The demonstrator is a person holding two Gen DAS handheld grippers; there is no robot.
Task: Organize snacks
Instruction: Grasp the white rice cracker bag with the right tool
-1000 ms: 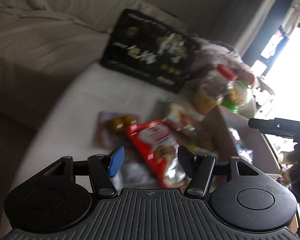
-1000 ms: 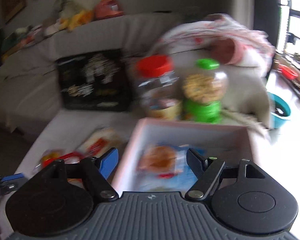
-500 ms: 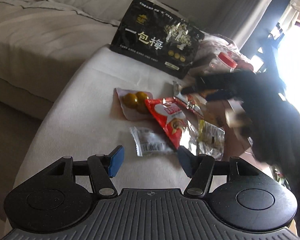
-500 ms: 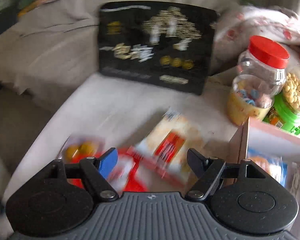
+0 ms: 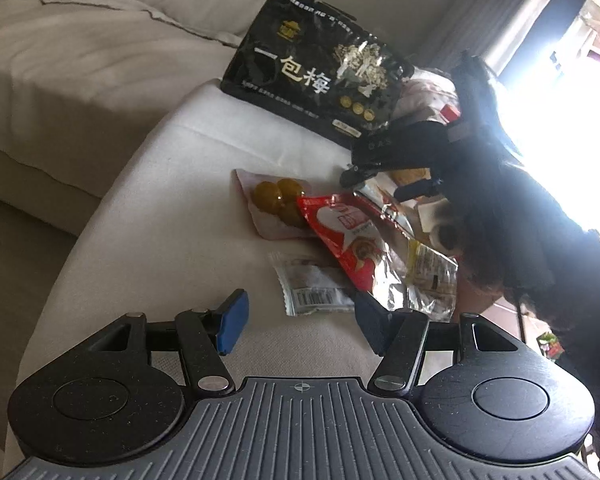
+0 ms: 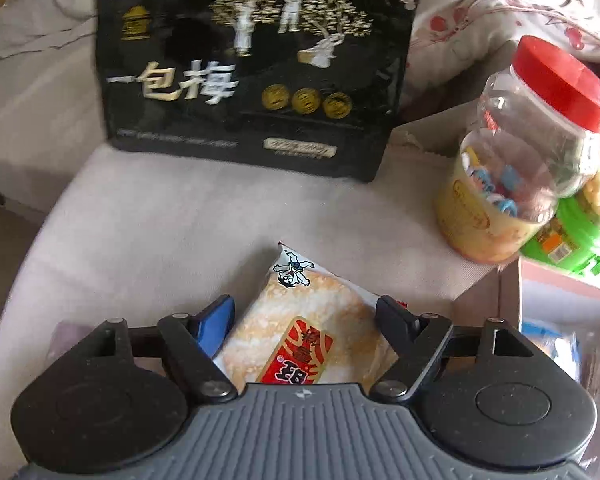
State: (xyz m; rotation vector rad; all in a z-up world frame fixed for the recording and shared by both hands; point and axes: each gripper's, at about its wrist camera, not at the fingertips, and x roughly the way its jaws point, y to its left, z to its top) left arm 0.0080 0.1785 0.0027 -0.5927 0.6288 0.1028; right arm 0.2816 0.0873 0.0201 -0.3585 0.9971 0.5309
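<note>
Several small snack packets lie on a pale cushion (image 5: 188, 216). Among them are a red packet (image 5: 352, 236), a pink packet of yellow-green plums (image 5: 278, 200) and a clear packet with a barcode (image 5: 312, 288). My left gripper (image 5: 300, 320) hovers open just before the barcode packet, with nothing between its fingers. My right gripper (image 6: 304, 318) points steeply down over a rice cracker packet (image 6: 300, 288). Its jaws are closing, one on each side of that packet. In the left wrist view the right gripper (image 5: 384, 182) shows beyond the red packet, held by a dark-sleeved arm (image 5: 520, 220).
A big black snack bag (image 6: 252, 68) stands at the cushion's far edge. To the right are a red-lidded clear jar (image 6: 532, 152), a green-based jar (image 6: 580, 216) and a pink box (image 6: 560, 284) holding packets. A beige sofa (image 5: 80, 60) lies to the left.
My right gripper swung left from above the pink box and came down over the rice cracker packet. My left gripper eased slightly lower toward the packets.
</note>
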